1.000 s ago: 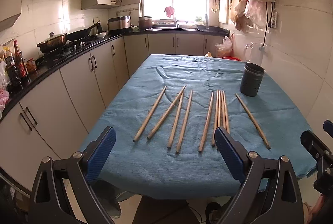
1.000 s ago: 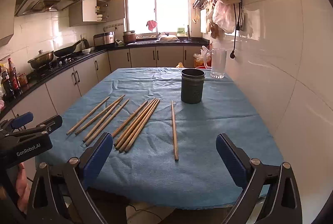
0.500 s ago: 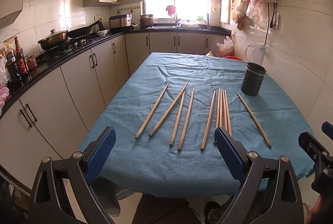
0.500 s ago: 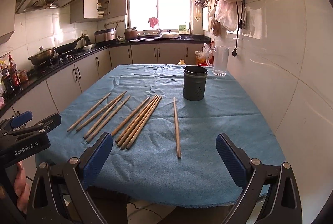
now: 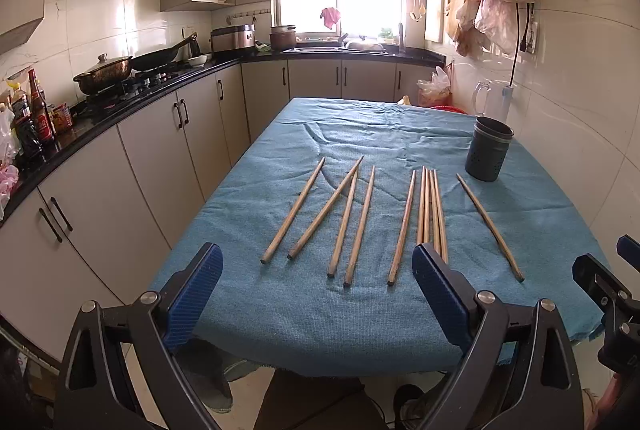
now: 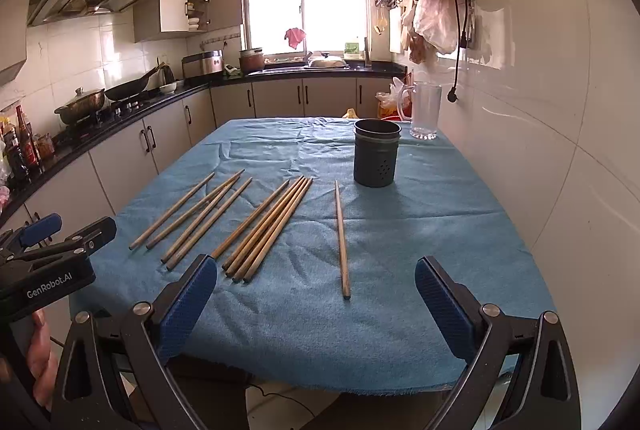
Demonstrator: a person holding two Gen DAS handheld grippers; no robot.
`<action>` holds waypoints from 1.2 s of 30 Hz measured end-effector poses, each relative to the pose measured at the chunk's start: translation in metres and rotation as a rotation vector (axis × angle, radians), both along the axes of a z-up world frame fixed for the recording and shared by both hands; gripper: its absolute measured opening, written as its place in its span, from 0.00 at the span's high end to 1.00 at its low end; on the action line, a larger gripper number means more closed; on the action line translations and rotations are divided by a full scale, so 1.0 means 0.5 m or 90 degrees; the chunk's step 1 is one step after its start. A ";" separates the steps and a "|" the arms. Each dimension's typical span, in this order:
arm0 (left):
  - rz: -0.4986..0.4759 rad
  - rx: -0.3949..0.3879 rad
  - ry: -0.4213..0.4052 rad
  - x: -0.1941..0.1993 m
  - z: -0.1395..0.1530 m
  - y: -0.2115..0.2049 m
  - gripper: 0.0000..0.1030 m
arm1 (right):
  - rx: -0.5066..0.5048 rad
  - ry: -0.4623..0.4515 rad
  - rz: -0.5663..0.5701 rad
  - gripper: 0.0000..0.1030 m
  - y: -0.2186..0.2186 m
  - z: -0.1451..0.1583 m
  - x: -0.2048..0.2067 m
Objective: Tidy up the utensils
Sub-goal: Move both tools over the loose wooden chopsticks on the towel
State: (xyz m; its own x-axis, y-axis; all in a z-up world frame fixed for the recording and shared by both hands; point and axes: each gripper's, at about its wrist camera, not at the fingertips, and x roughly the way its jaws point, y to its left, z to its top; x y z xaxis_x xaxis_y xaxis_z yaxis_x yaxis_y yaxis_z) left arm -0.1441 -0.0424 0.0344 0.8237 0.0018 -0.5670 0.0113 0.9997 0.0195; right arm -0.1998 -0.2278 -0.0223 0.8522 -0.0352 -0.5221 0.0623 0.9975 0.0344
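Nine chopsticks lie loose on the blue-clothed desk, the holder standing beyond them. They look light, stiff and thin; pinch mid-shaft. Left tongs and right tongs hover at the near edge, both wide and empty.

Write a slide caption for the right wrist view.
Open right gripper faces nine wooden chopsticks on a blue tablecloth, dark holder beyond.

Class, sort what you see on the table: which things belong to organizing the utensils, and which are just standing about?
Belongs to the job:
wooden chopsticks
dark holder cup

Just standing about:
clear jug
blue tablecloth
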 end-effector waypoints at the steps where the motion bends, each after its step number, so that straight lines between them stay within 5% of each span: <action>1: 0.000 0.000 0.000 -0.003 0.000 -0.002 0.08 | 0.000 0.001 0.001 0.02 0.002 -0.001 0.000; 17: -0.014 -0.004 0.012 -0.006 -0.013 -0.001 0.08 | 0.010 0.012 0.009 0.02 0.001 -0.010 0.006; 28: -0.041 -0.051 0.069 0.021 -0.043 0.002 0.08 | 0.034 0.053 0.013 0.10 -0.028 -0.018 0.061; 36: -0.070 -0.031 0.153 0.108 -0.070 0.011 0.08 | 0.080 0.112 0.061 0.18 -0.052 -0.024 0.152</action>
State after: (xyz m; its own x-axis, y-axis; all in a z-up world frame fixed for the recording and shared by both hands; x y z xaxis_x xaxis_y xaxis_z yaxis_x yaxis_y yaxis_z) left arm -0.0900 -0.0370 -0.0008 0.6593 -0.1116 -0.7435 0.1177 0.9920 -0.0445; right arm -0.1239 -0.2538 -0.0346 0.7435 0.1157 -0.6587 -0.0165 0.9878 0.1549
